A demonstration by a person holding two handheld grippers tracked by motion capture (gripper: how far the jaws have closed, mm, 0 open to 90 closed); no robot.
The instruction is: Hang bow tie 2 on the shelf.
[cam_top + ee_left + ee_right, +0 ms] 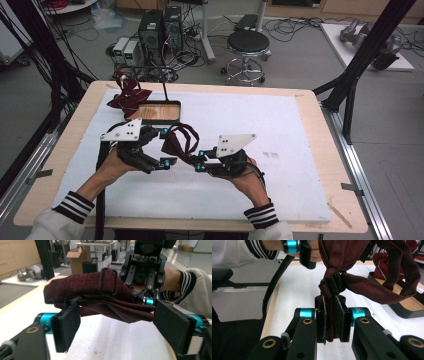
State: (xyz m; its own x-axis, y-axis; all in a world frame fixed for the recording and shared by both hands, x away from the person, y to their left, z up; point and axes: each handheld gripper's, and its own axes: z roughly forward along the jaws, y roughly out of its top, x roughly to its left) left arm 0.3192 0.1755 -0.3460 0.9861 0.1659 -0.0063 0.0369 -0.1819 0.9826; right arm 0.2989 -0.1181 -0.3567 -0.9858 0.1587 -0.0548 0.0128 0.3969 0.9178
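right gripper [333,326]: jaws nearly shut, clamped on a flat strap end of the dark red fabric piece [364,287]; cloth runs straight up out of the pads.
buckle [333,282]: black slider, just above the right gripper's jaw tips, fabric bunched through it.
left gripper [116,326]: jaws wide, nothing pinched; fabric sags between and slightly above the pads, maybe brushing the left pad's top corner, can't tell for sure.
fabric location: off the table [280,125], slung between both grippers in the high view [179,141], a loop arching up behind them.
handling (judgement): light, limp woven cloth, drapes and folds under its own weight; not fragile, not slippery, textured weave should bite on the pads. The slider is the only stiff part.
where to grip (judgement): flat single strap layers near the slider. Avoid the bunched folds, they will creep out. Left gripper's best target looks like the band by the second black loop [108,282], just beyond its jaws.
right hand pose: gripper roughly level, pointing toward the left gripper [150,150], forearm in from the near edge, wrist angled inward.
left hand pose: gripper level, aimed at the right gripper [199,165], jaws facing it close up.
beyond the grippers: black-framed wooden tray [159,113] and a second dark red cloth [127,95] at the far-left part of the table.
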